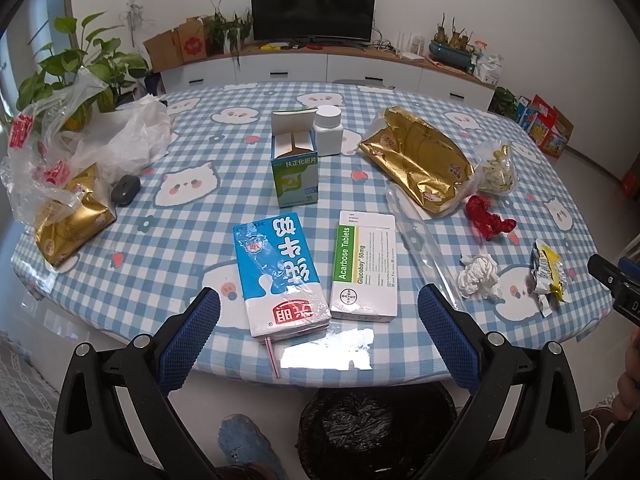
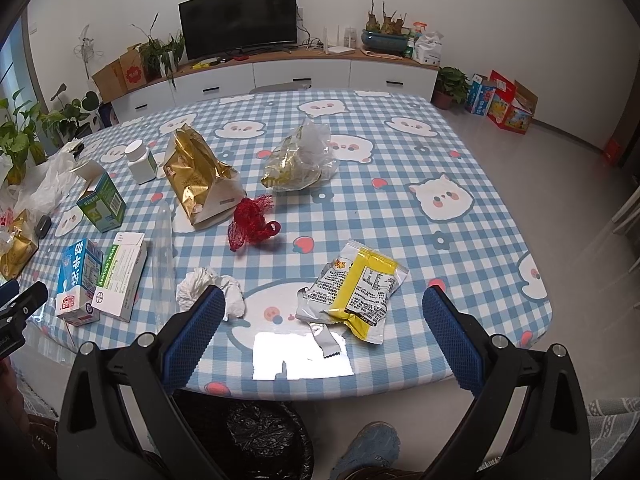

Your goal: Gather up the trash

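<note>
My left gripper is open and empty, at the table's near edge, with a blue milk carton and a white Acarbose box between its fingers. My right gripper is open and empty, framing a yellow and silver snack wrapper. A crumpled white tissue lies by its left finger. A red net, a gold bag and a clear plastic bag lie farther back. A bin lined with a black bag stands under the table edge.
The blue checked table also holds an open green box, a white bottle, a clear sleeve, a second gold bag, plastic bags and a grey mouse. A shoe is below.
</note>
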Demonstrator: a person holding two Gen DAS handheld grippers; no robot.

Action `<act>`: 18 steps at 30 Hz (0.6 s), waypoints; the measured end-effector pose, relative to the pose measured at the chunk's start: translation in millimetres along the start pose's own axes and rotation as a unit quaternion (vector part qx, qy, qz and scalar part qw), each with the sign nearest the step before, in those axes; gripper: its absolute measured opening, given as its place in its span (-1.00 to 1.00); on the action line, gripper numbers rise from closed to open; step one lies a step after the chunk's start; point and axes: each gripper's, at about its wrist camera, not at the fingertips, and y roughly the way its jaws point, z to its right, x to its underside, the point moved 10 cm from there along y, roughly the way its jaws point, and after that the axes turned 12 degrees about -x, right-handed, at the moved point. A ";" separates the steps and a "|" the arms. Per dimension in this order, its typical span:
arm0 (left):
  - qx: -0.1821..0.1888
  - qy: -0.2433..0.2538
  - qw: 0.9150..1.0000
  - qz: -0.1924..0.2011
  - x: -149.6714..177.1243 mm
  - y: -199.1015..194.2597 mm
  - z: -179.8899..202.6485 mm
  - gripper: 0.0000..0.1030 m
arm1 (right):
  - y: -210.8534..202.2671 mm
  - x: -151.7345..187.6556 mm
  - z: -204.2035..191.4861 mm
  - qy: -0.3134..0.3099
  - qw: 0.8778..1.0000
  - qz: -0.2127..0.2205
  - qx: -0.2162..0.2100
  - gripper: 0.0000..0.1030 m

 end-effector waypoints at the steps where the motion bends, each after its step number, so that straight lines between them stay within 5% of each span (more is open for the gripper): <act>1: 0.000 0.000 1.000 0.000 0.3 0.0 0.8 0.89 | -0.2 0.2 -0.7 0.000 1.000 0.000 0.000 0.84; 18: 0.000 0.000 1.000 0.000 0.7 -1.0 3.8 0.89 | -1.0 0.1 -1.8 0.000 1.000 0.000 -0.001 0.84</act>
